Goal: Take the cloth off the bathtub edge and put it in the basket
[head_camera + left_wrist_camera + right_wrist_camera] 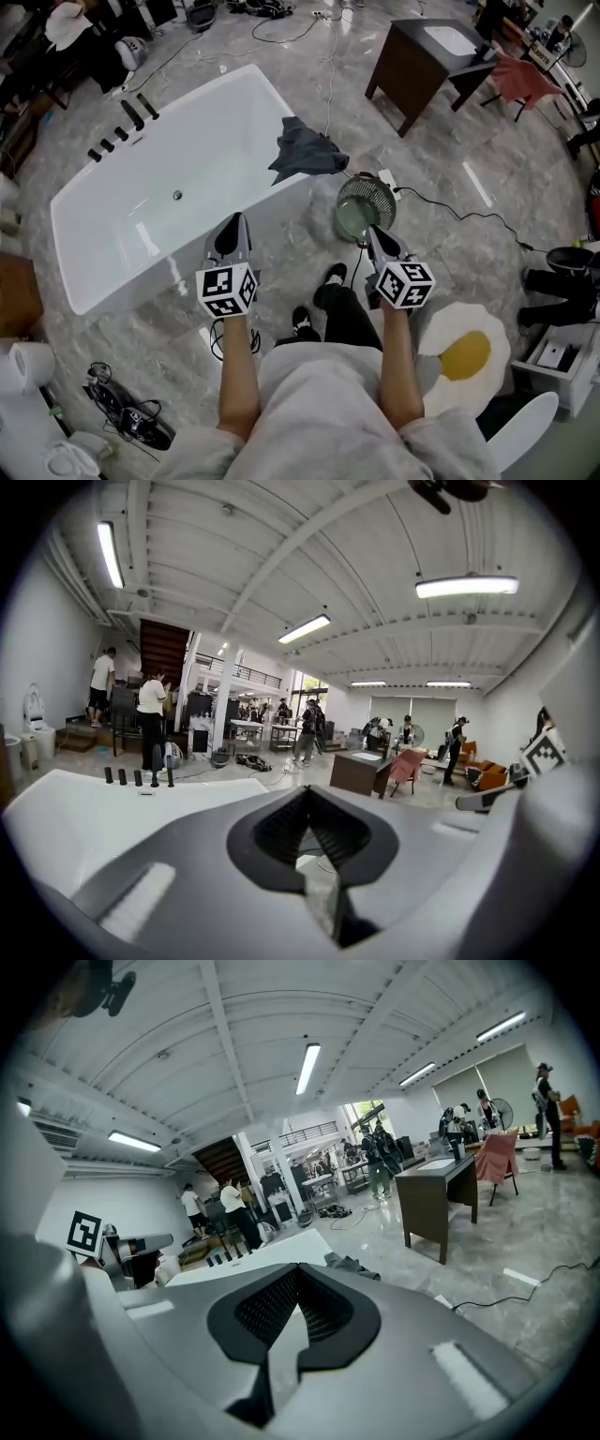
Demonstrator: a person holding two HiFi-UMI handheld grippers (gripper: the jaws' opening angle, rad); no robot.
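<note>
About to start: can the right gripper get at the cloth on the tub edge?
Probably yes: the cloth lies uncovered ahead; the right gripper, now shut, must open and pass the basket.

It was a big open workshop hall: a free-standing bathtub (141, 230) sat on a marble floor (487, 141) among loose cables (469, 219), a desk (422, 61), ceiling strip lights (466, 587) and people (150, 714) at benches.

Desk (427, 66): standing dark on the marble floor (178, 361).
Egg rug (466, 354): lying flat, well apart from it.
Cable (473, 221): trailing between them.
People (150, 714): standing around beyond.
</note>
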